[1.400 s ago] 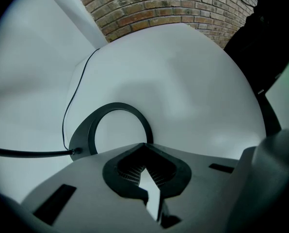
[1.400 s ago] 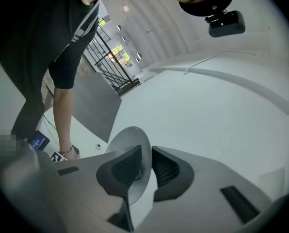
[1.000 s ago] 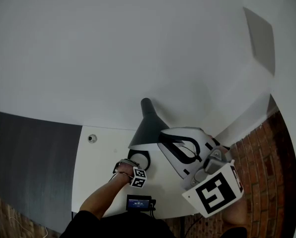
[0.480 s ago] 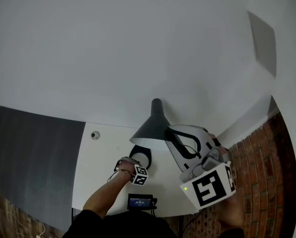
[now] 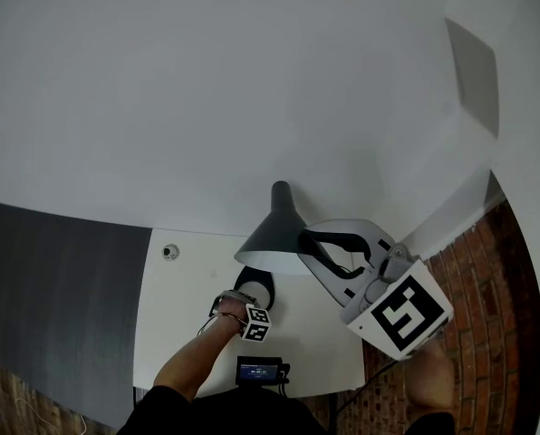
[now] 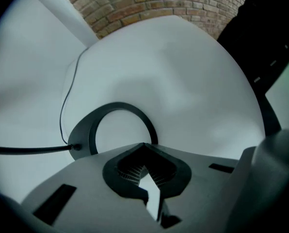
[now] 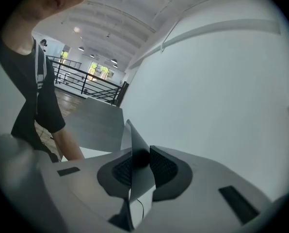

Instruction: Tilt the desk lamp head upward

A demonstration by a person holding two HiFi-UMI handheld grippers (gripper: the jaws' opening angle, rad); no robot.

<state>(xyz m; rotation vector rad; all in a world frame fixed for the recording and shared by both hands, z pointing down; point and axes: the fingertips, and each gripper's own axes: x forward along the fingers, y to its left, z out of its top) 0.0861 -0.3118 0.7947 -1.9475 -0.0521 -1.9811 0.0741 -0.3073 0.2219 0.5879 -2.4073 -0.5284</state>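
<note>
The black desk lamp's cone head stands over its ring base on the white table. My right gripper reaches in from the right. Its jaws are shut on the thin rim of the lamp head, which sits edge-on between the two ribbed pads. My left gripper is low on the table, shut with nothing between its jaws. In the left gripper view its tips lie at the near edge of the ring base. The lamp's cable leaves the ring to the left.
A dark grey panel adjoins the table on the left. A small round fitting sits in the tabletop. A small device with a lit screen lies at the near edge. Brick shows at the right, and a person in the right gripper view.
My right gripper has risen and shifted right with the shade rim between its jaws. The lamp head's narrow end has swung a little to the right. The left gripper stays at the base.
</note>
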